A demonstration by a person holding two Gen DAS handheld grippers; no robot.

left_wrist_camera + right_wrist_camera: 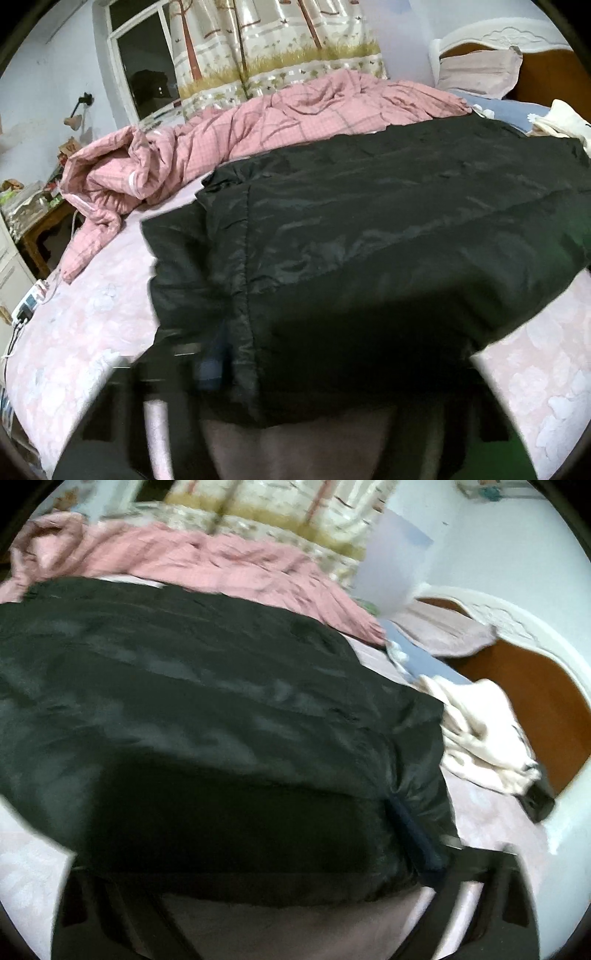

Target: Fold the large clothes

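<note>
on bed [74, 332], black jacket [369, 221], pink quilt [295, 110]

One dark green jacket [388, 229] lay at centre, one pink quilt [258, 122] at twelve o'clock, one pillow [480, 70] and one cream garment [480, 723] towards two.

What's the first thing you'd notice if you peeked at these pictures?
The big black jacket spread across the middle of the bed grabs the eye first, filling most of both views. Behind it lies a crumpled pink blanket, bunched up toward the window side. Past that hangs a curtain printed with trees, and a cream cloth sits by the headboard.
</note>
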